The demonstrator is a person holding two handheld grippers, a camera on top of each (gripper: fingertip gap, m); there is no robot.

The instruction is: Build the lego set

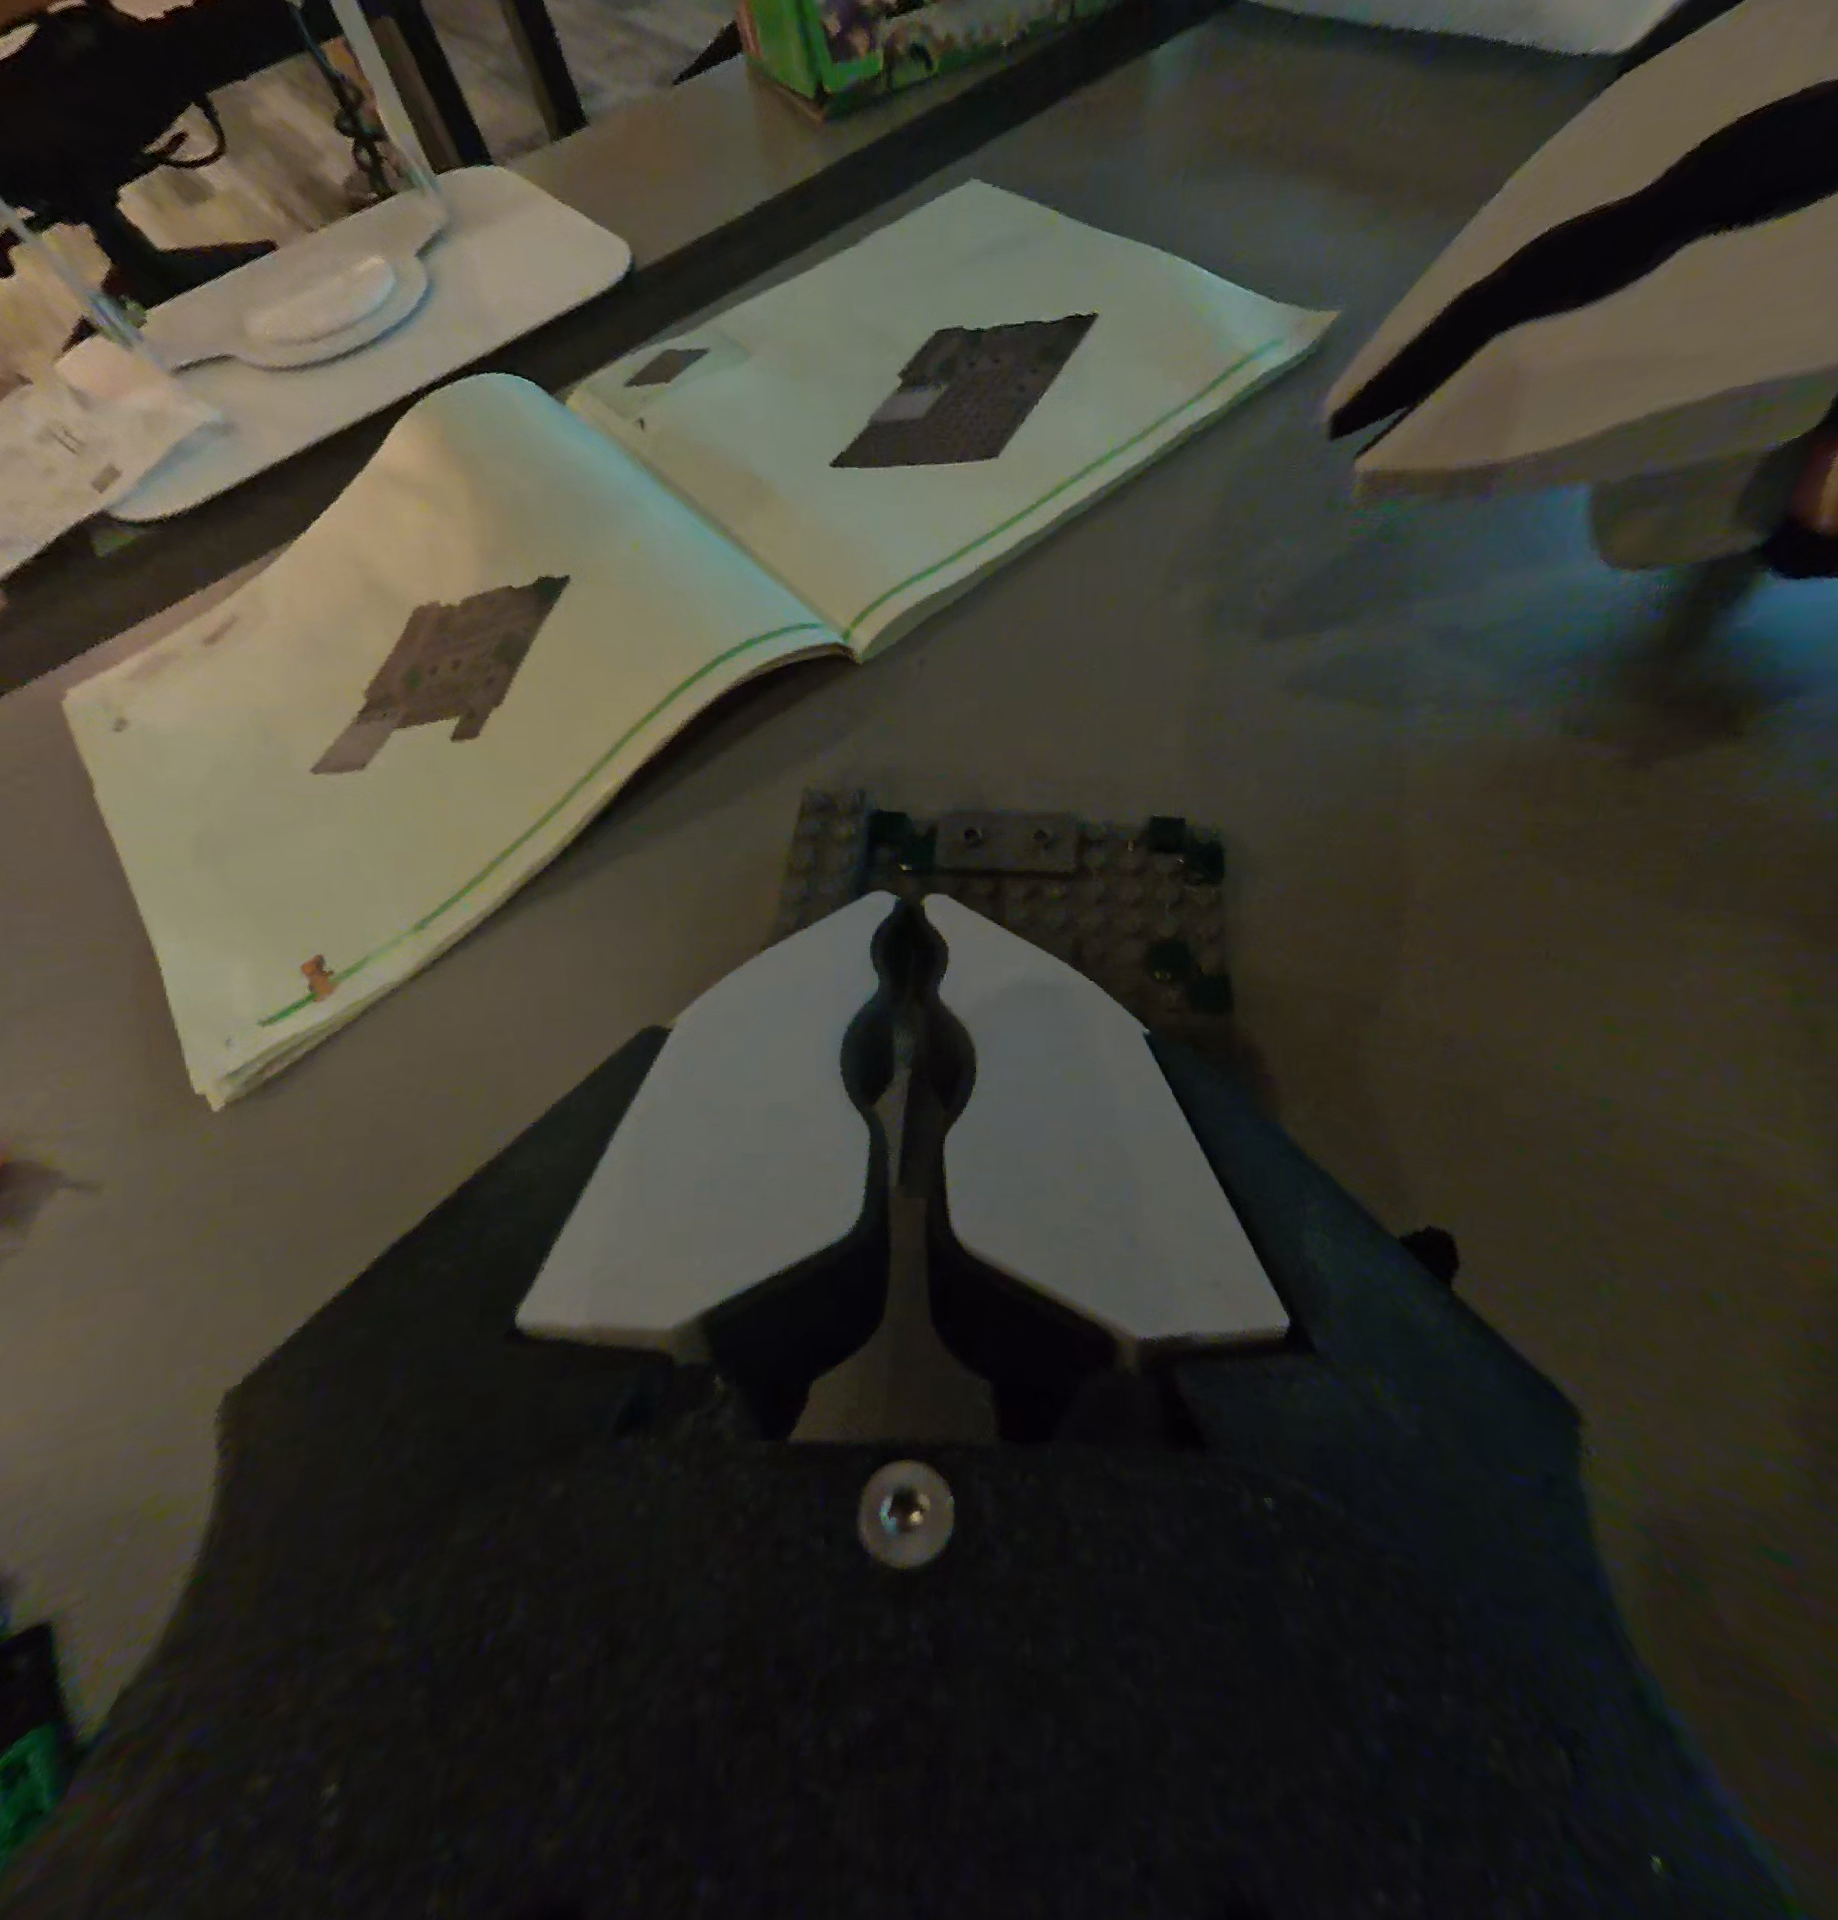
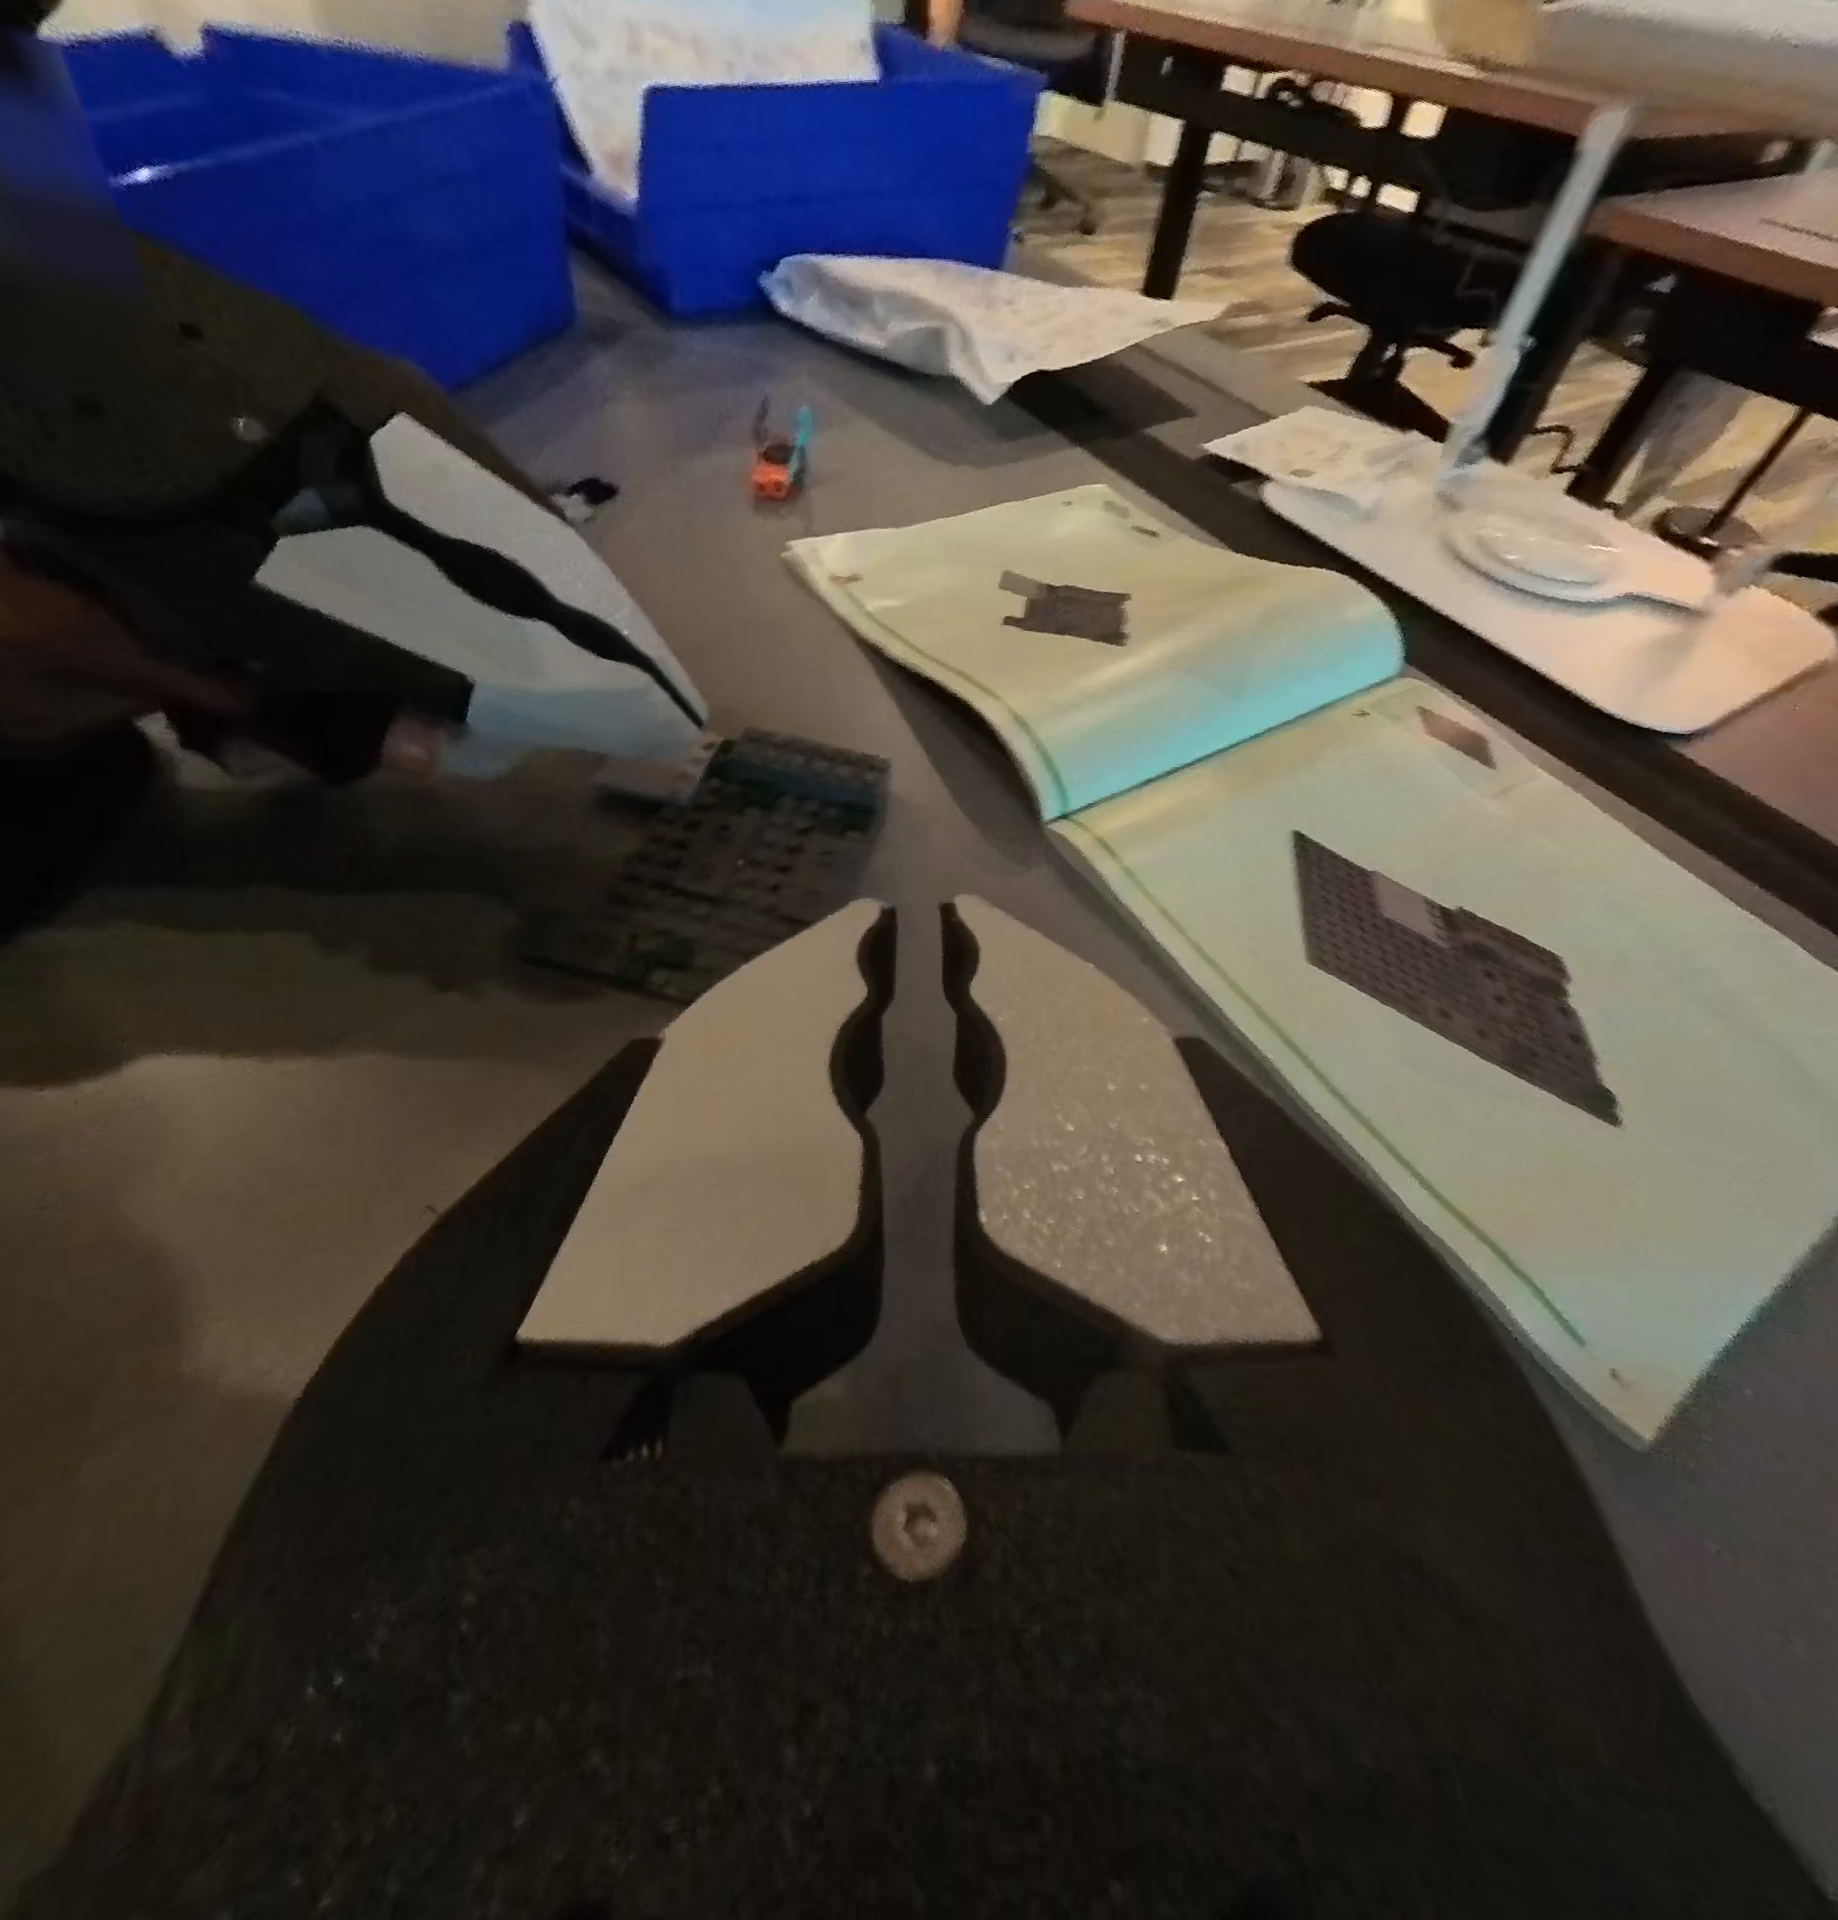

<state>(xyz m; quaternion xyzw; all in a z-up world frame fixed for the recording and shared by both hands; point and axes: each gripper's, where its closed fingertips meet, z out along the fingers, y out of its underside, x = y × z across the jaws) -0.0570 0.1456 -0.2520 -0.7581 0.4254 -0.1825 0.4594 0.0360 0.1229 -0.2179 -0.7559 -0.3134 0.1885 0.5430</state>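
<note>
I read this as an early step: the grey table (image 1: 1517, 1143) carries the open booklet (image 1: 582, 623), and near it lies the baseplate (image 2: 728, 883) with few bricks on. My left hand-held gripper (image 1: 910, 902), fingers together, presses its tip on the baseplate's top; whether a brick is pinched there I cannot tell. My right hand-held gripper (image 2: 917, 906) hovers beside the plate, fingers slightly apart, empty. Next I need a brick; loose ones (image 2: 780, 468) lie far off. Blue bins (image 2: 375, 208) stand beyond; nothing blocks.
</note>
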